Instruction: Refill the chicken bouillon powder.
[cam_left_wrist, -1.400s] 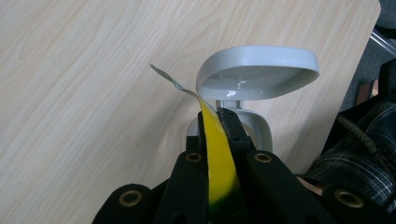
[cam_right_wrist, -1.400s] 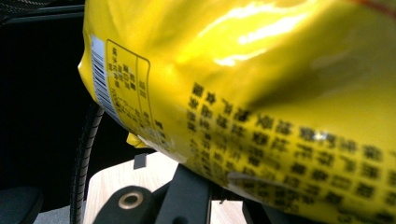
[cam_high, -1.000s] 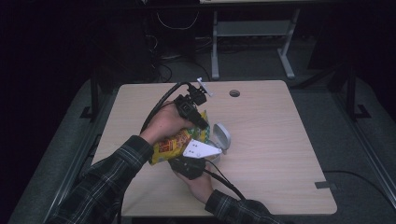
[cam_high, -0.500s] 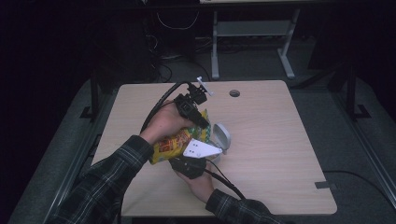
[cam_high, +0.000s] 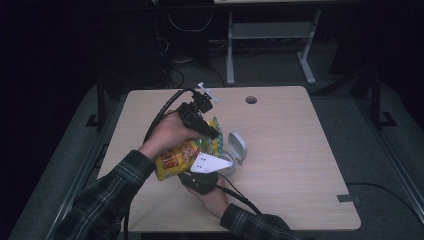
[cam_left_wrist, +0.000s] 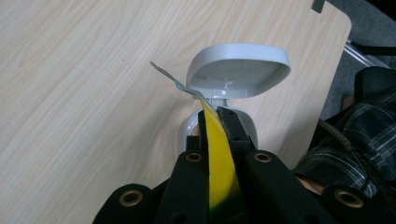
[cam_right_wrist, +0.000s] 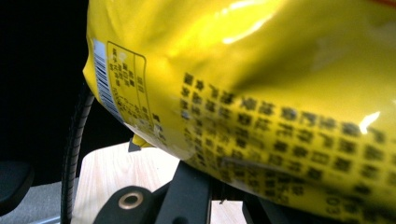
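Observation:
A yellow snack bag (cam_high: 174, 159) hangs over the table between my two grippers. My left gripper (cam_high: 214, 134) slants down to the right and is shut on the bag's top edge (cam_left_wrist: 218, 154); the left gripper view shows both jaws pressed on the yellow film. Just beyond those jaws a small grey bin (cam_left_wrist: 236, 70) stands with its lid flipped up; the bin (cam_high: 237, 147) sits near the table's middle. My right gripper (cam_high: 199, 178) is below the bag's lower end, grey plate on top. The printed bag (cam_right_wrist: 261, 102) bulges over its jaws and hides their tips.
The light wooden table (cam_high: 300, 165) has a round cable hole (cam_high: 251, 100) near its far edge. Black cables trail from both grippers. A metal frame stands on the dark floor beyond the table. Plaid sleeves come in from the bottom.

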